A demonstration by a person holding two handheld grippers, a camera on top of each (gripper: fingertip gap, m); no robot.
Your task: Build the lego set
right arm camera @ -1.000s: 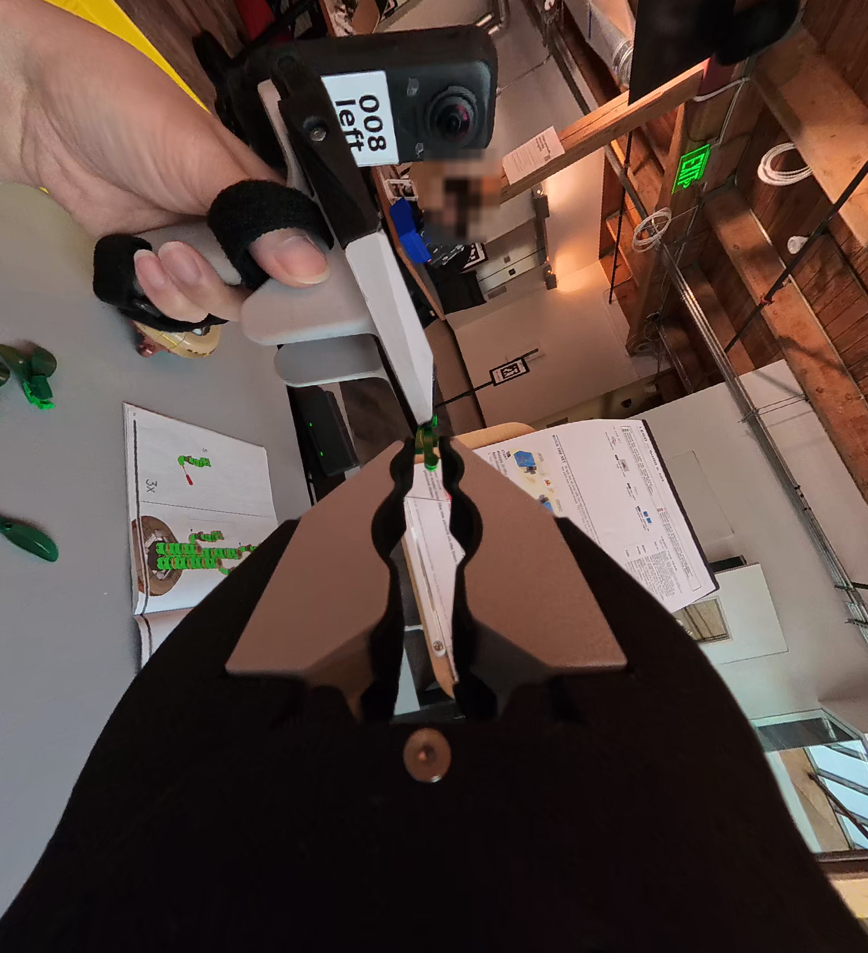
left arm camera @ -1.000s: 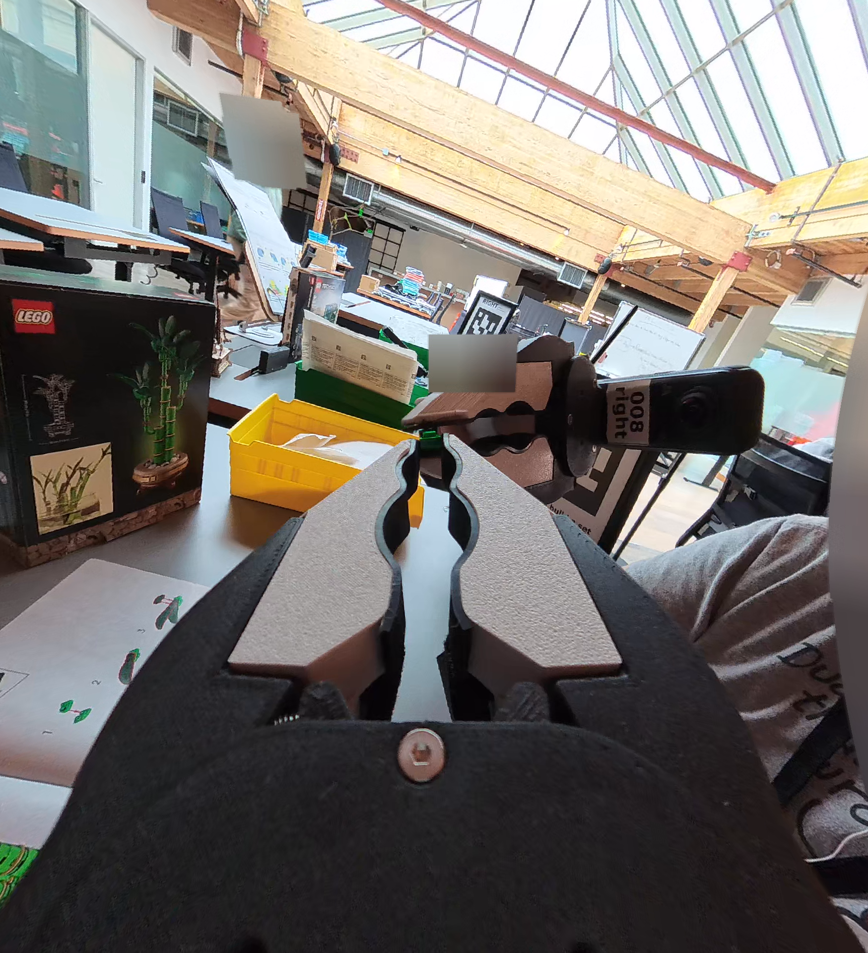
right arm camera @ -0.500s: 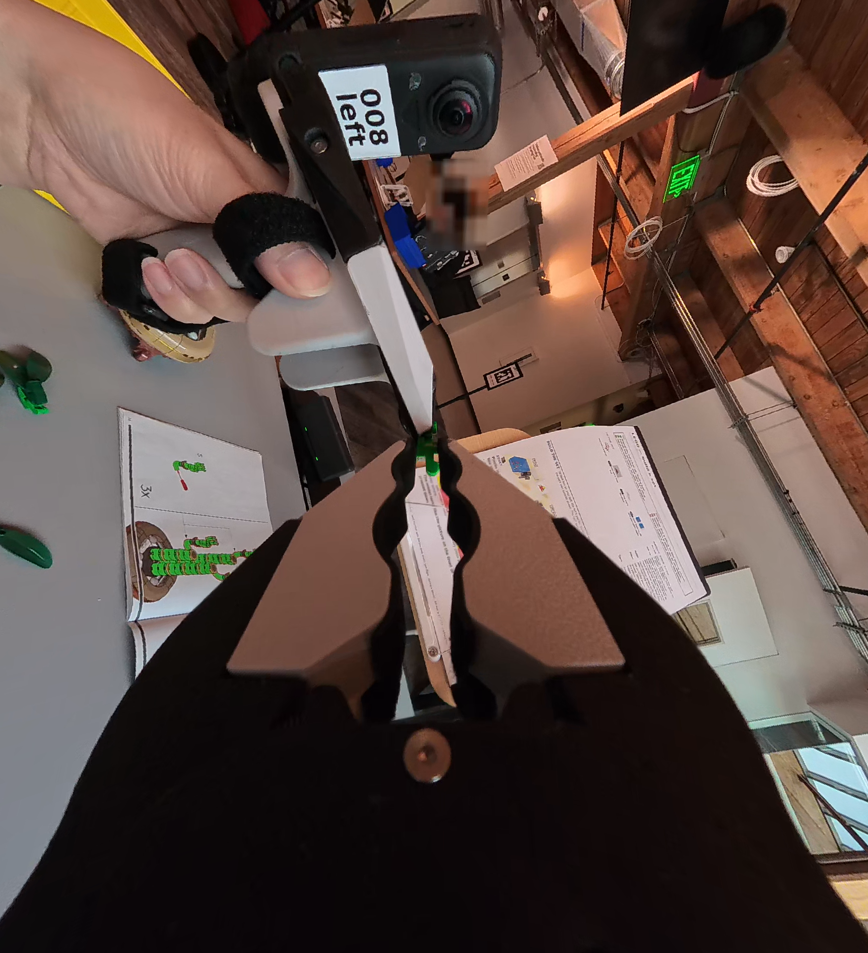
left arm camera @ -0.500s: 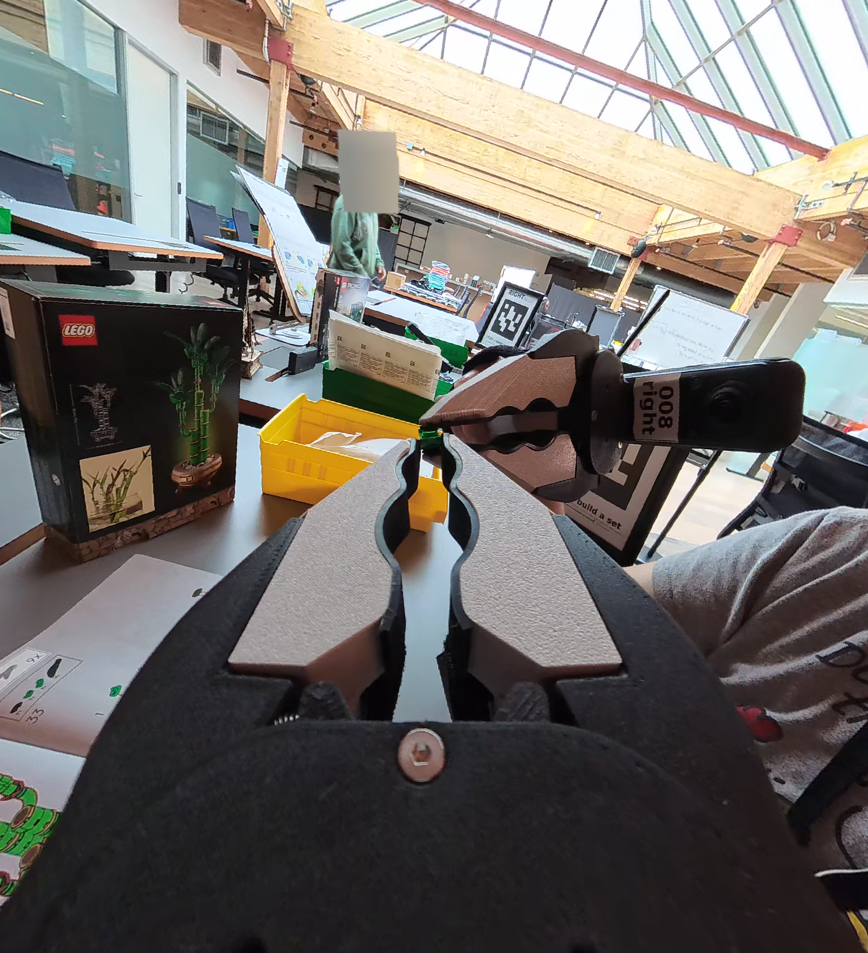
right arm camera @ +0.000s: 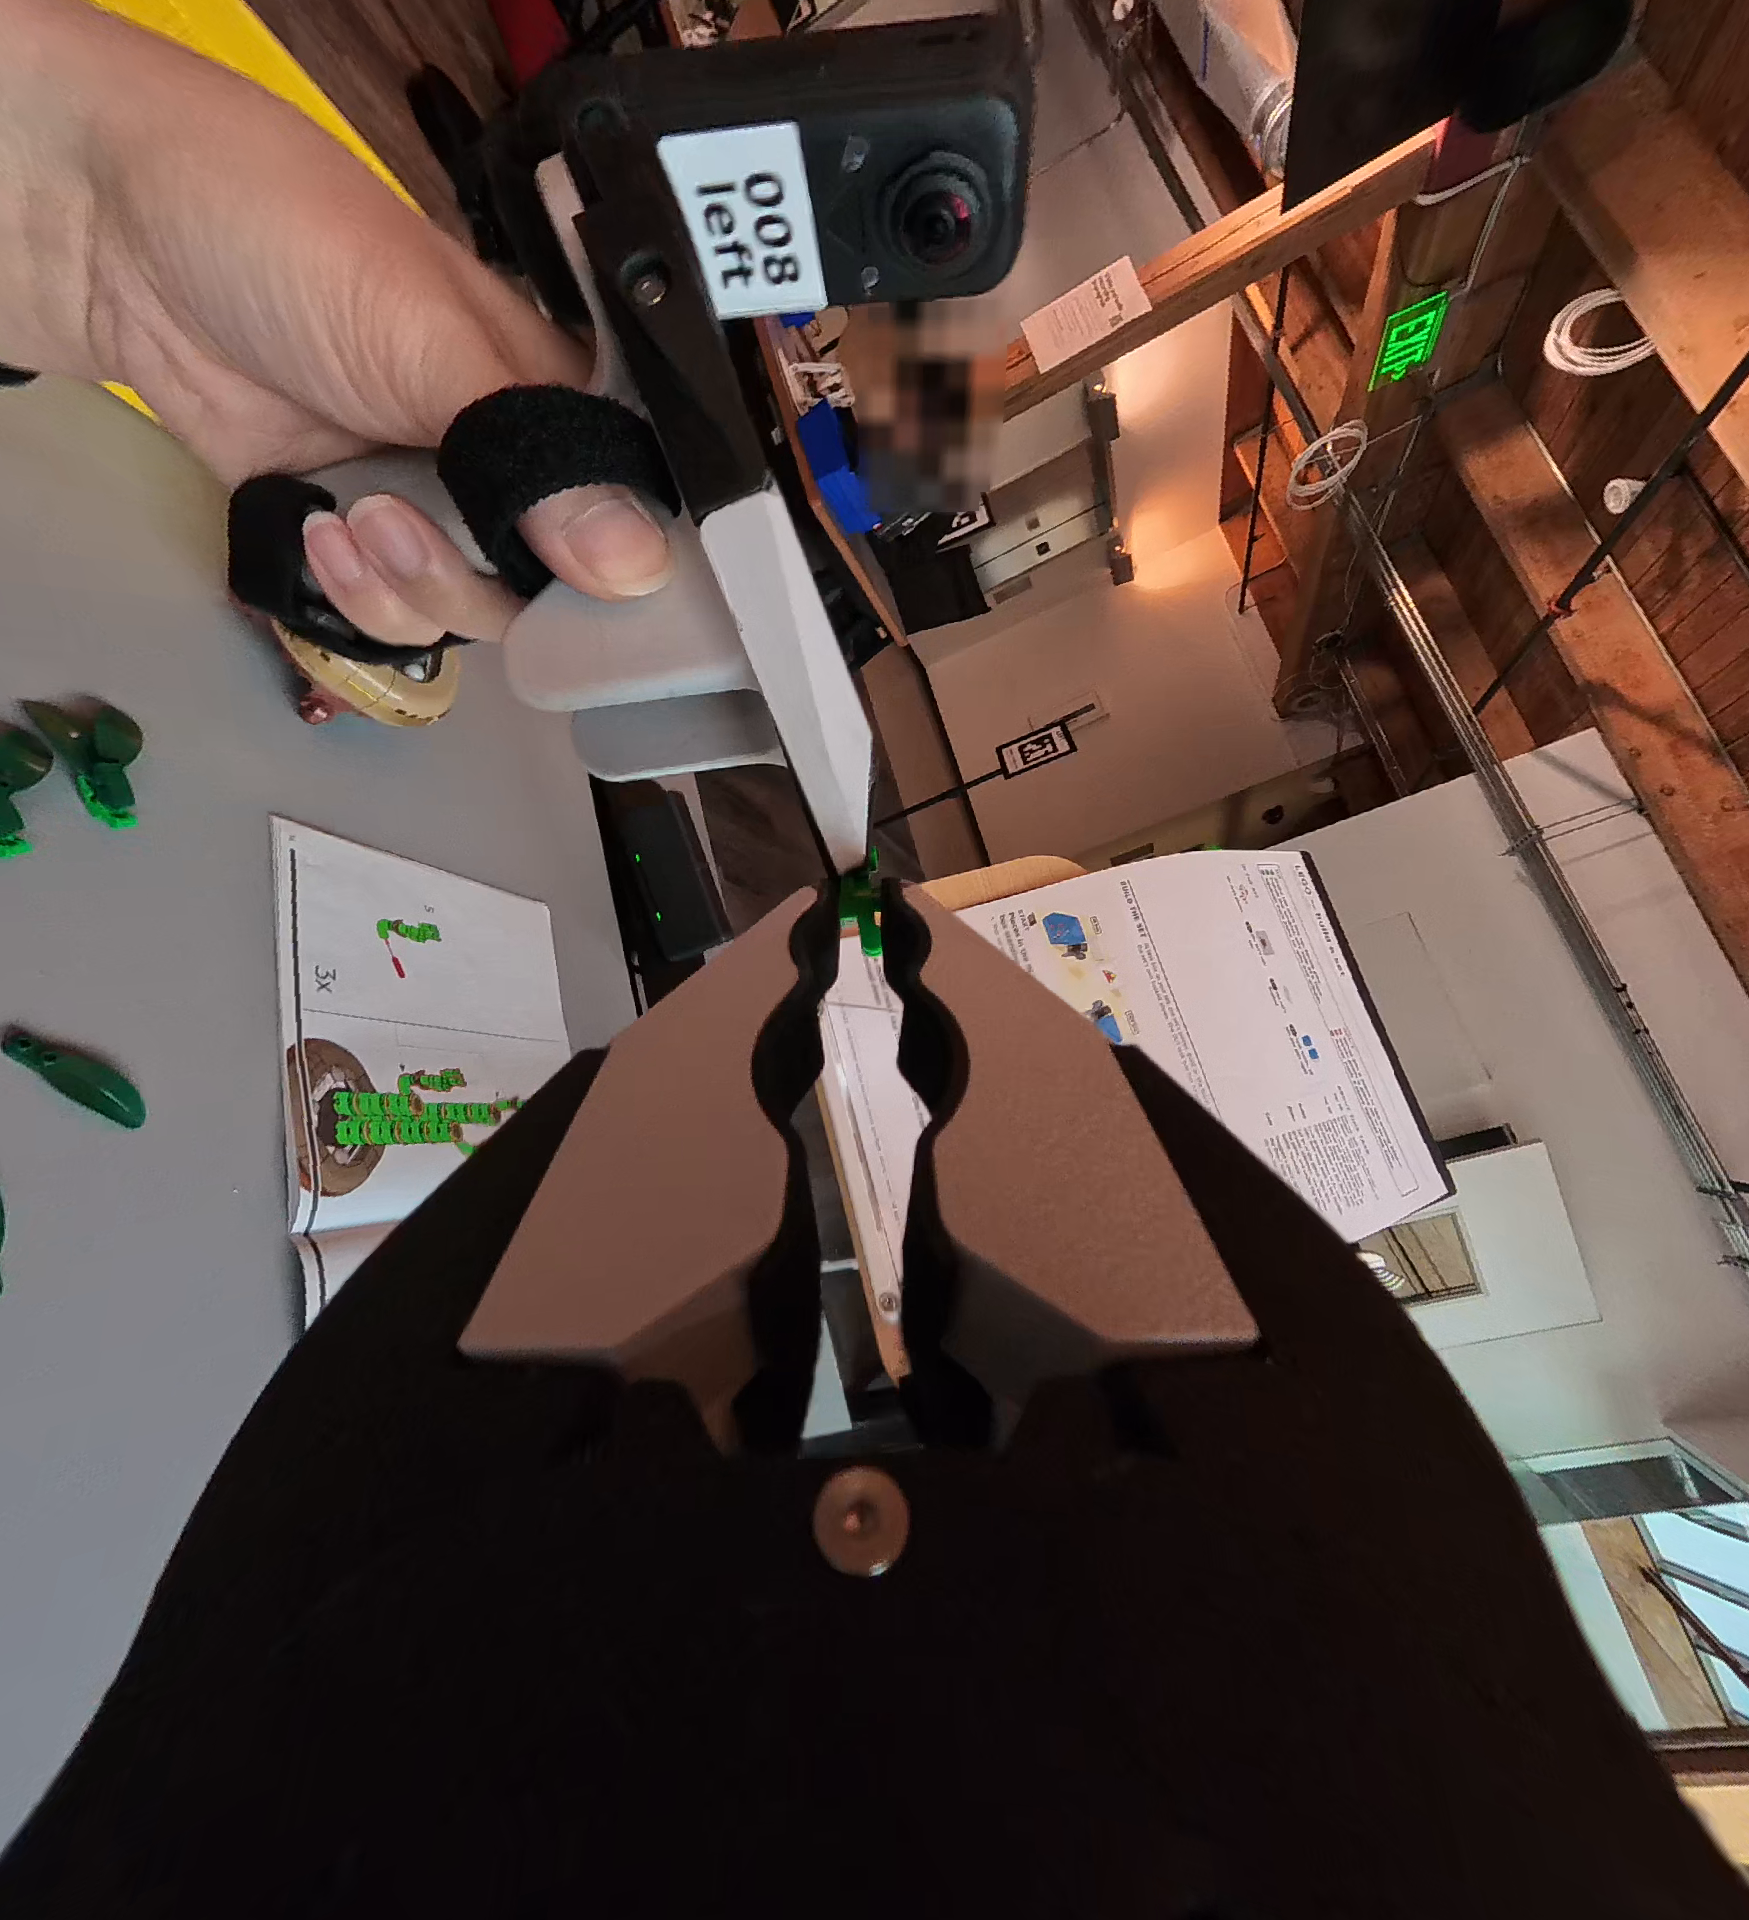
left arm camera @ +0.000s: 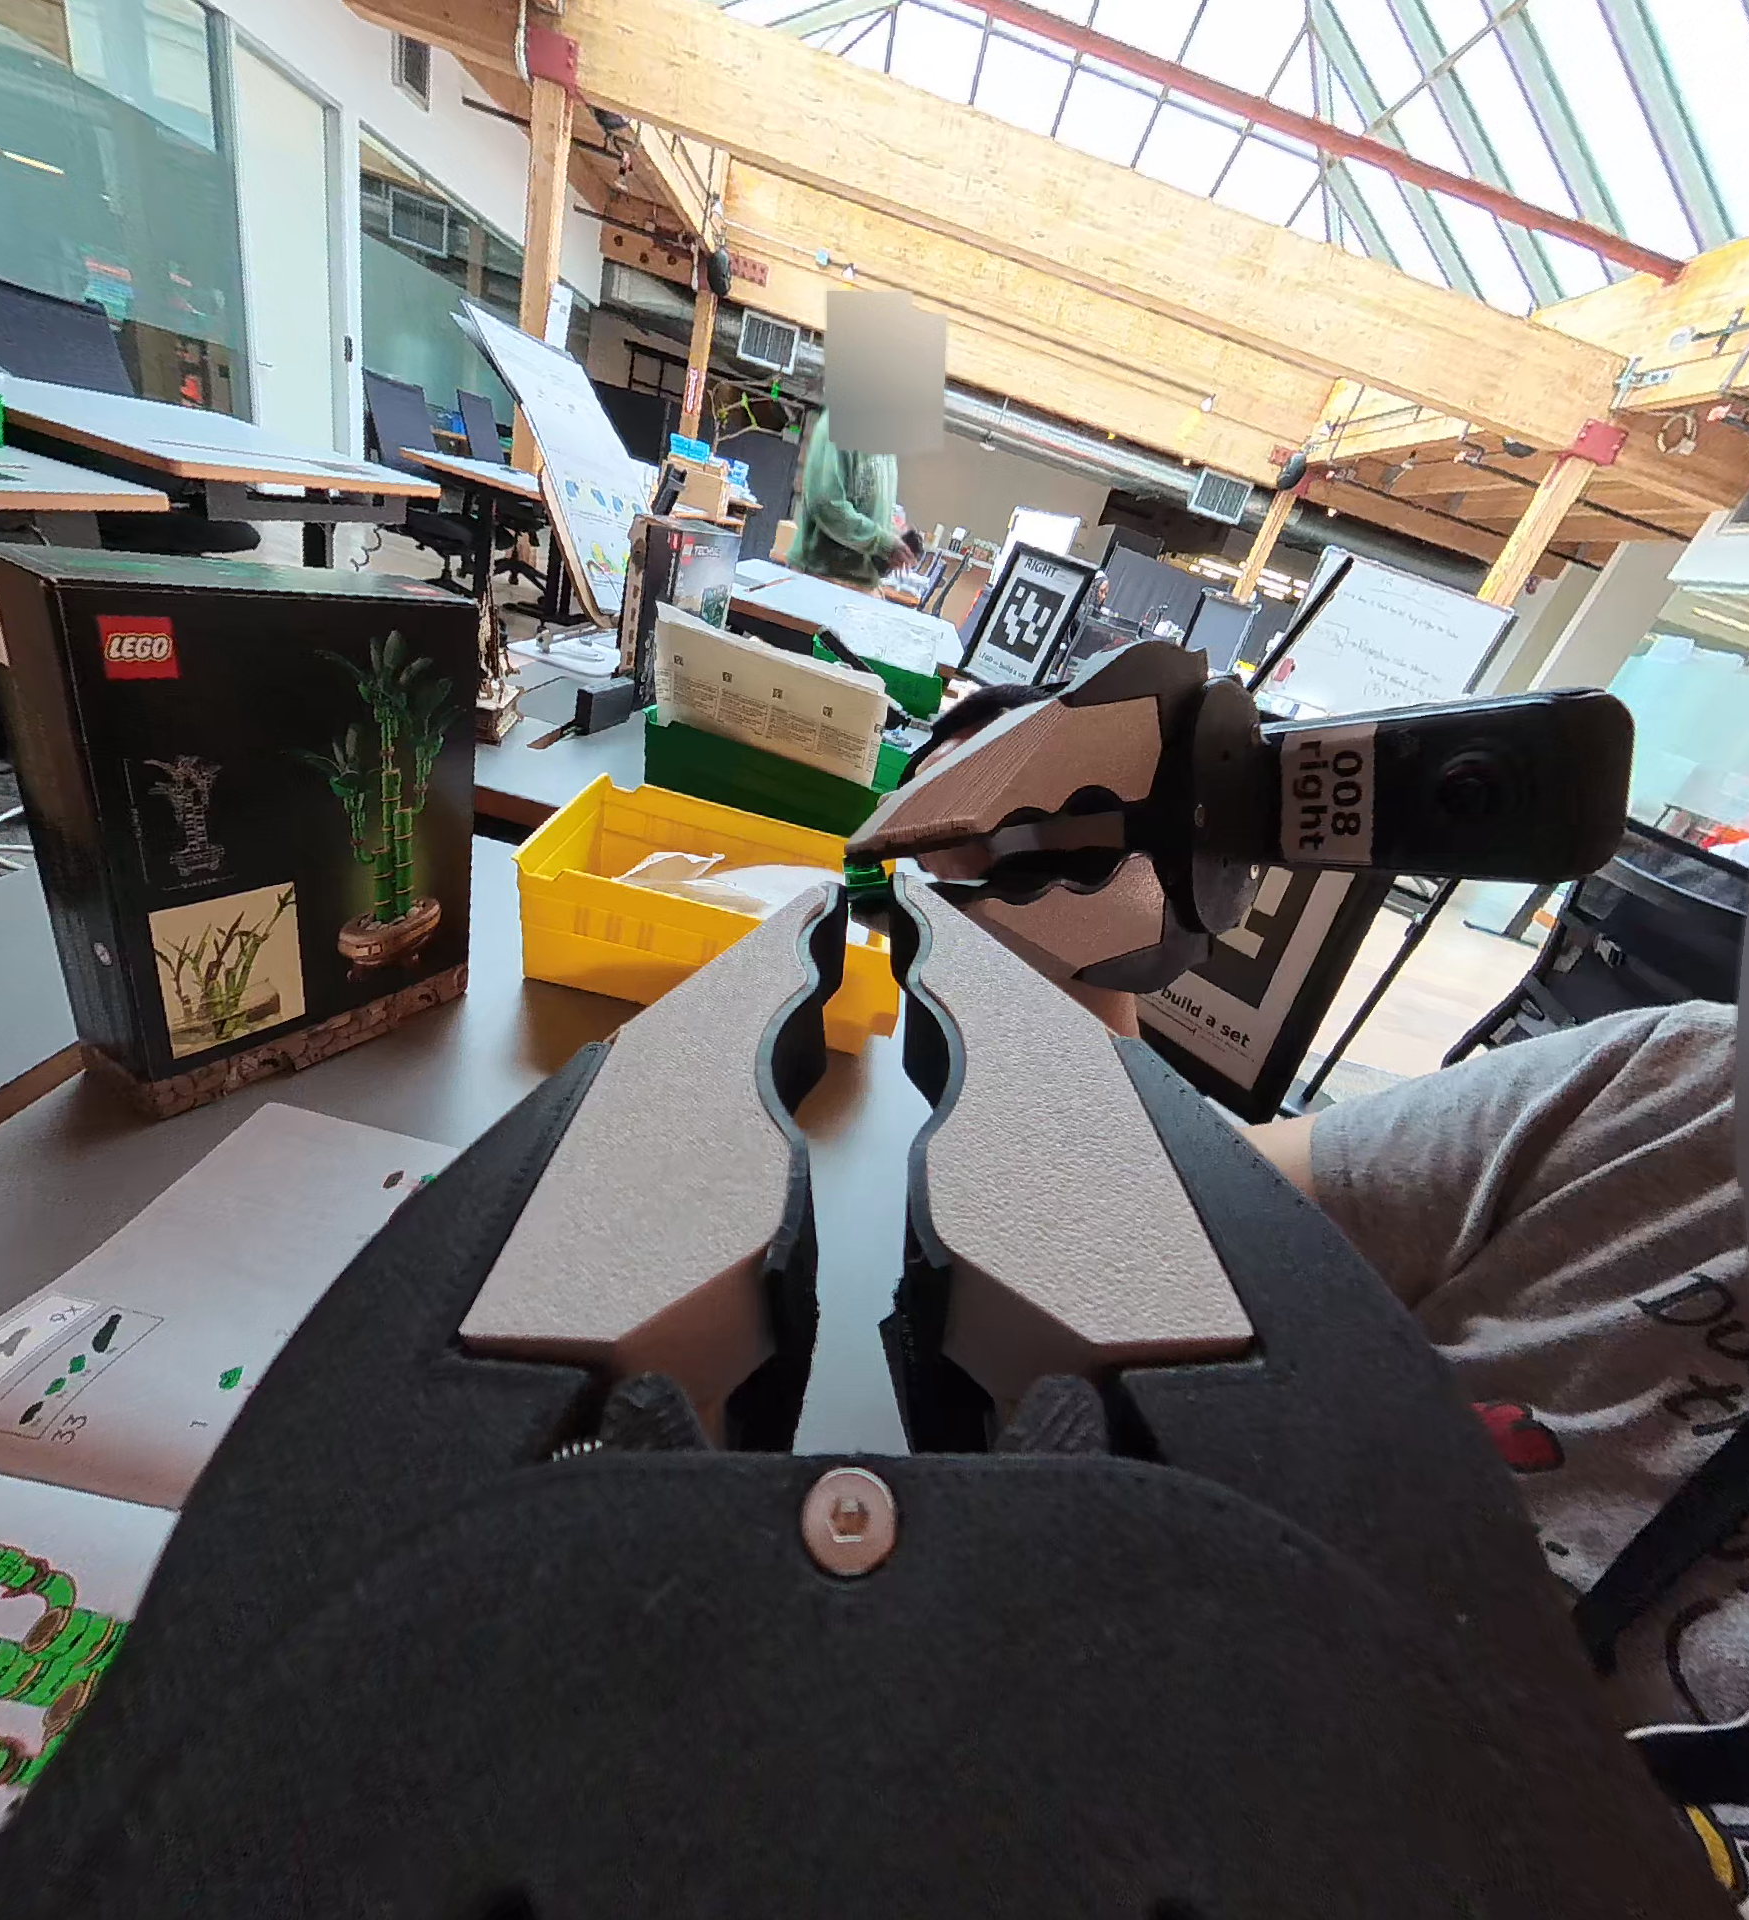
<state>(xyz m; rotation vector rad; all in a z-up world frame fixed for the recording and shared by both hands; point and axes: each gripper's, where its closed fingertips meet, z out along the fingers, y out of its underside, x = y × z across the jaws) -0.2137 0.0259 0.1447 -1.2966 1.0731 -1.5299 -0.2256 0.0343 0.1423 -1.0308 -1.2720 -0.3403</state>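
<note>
Right wrist view shows a small green lego piece (right arm camera: 862, 906) pinched at the right gripper (right arm camera: 862, 902) tips, long axis along the fingers. The left gripper (left arm camera: 865, 896) clamps its far end tip-to-tip, well above the grey table (right arm camera: 70, 1455).

Left wrist view swung left | box (left arm camera: 226, 821) nearer centre | person (left arm camera: 844, 499) now visible behind | right gripper (left arm camera: 875, 868) tilted, tips lower
</note>
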